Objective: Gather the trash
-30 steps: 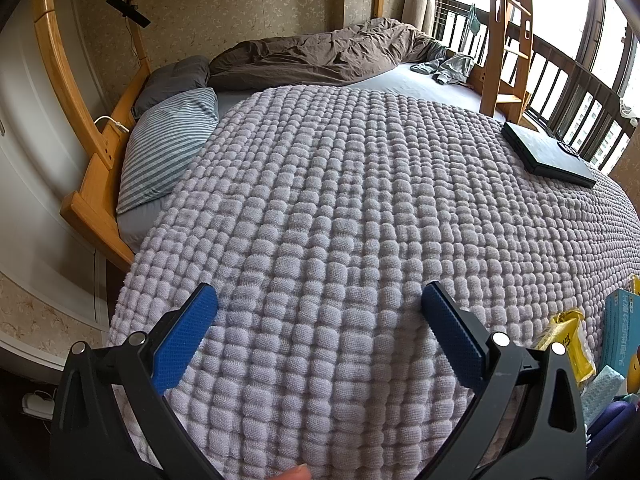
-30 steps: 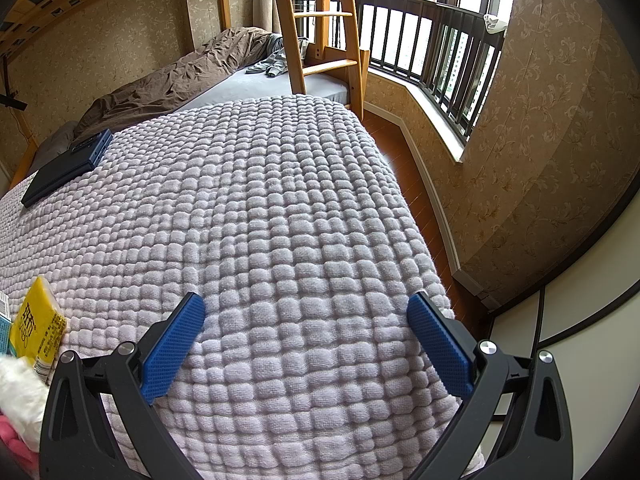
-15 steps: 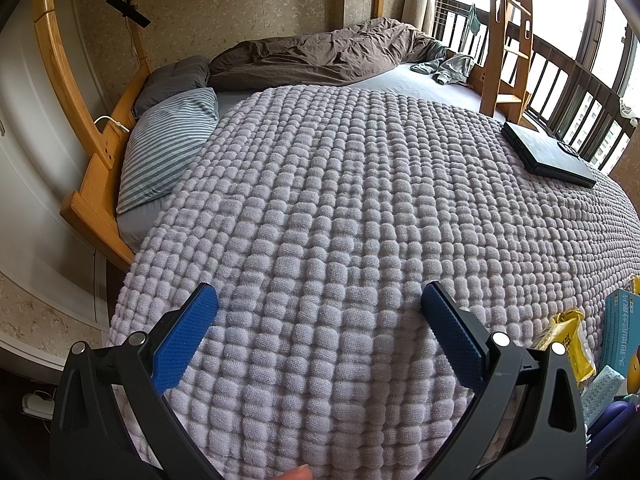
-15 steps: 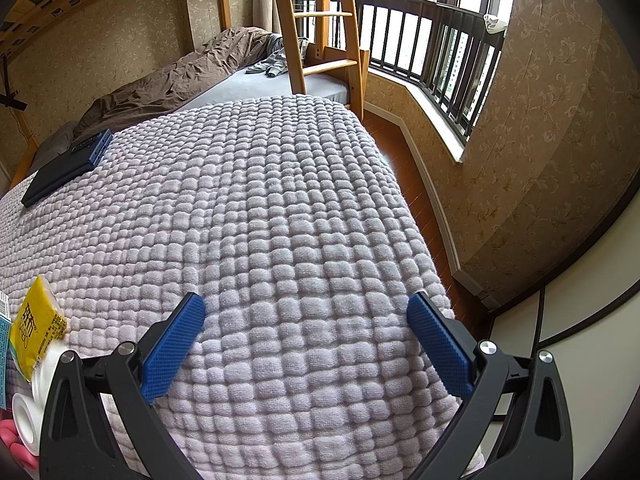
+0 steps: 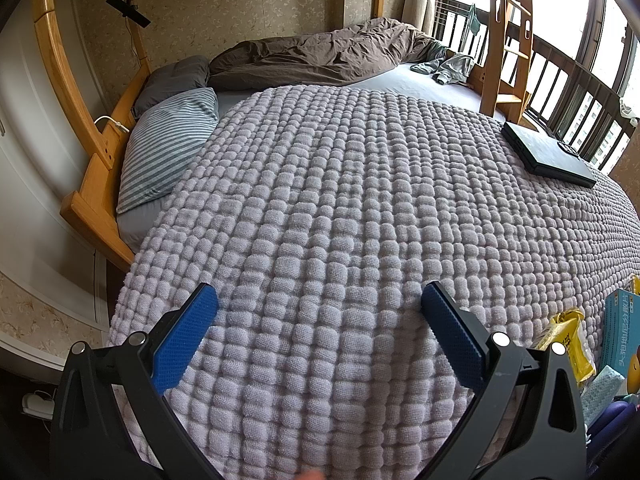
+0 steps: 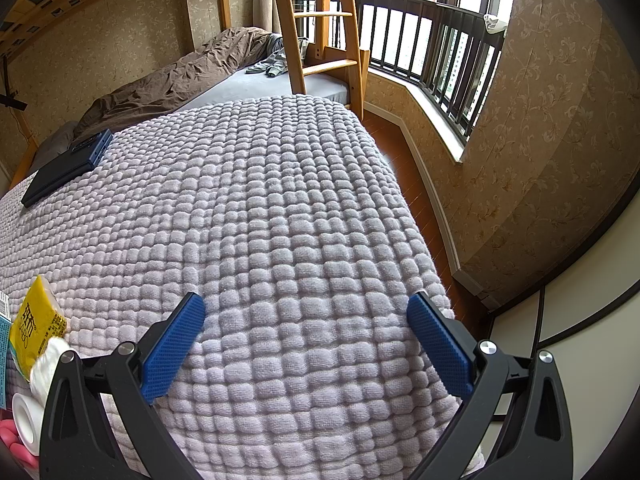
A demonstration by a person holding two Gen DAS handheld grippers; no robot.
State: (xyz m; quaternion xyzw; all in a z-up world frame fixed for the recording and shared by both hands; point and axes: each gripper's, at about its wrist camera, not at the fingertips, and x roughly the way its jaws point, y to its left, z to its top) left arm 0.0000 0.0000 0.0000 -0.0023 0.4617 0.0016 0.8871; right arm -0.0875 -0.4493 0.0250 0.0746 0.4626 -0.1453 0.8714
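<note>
My left gripper (image 5: 320, 300) hovers open over the lilac bubble-textured blanket (image 5: 340, 208), nothing between its blue pads. At the left wrist view's lower right edge lie a yellow snack wrapper (image 5: 568, 336), a blue box (image 5: 622, 332) and a pale teal item (image 5: 600, 394). My right gripper (image 6: 306, 308) is also open and empty over the blanket (image 6: 260, 200). In the right wrist view's lower left lie the yellow wrapper (image 6: 34, 324), a white paper roll (image 6: 26, 416), crumpled white tissue (image 6: 48, 360) and something pink (image 6: 12, 438), partly hidden by the gripper arm.
A black laptop (image 5: 548, 154) lies on the blanket, far side. A striped pillow (image 5: 168, 144), a brown duvet (image 5: 320, 54) and a wooden ladder (image 6: 312, 16) stand beyond. The bed's right edge drops to a wooden floor (image 6: 420, 184) by a railed window.
The right wrist view has shifted slightly: a white paper roll and tissue now show at its lower left where a fluffy white mass was. The left gripper has stayed put.
</note>
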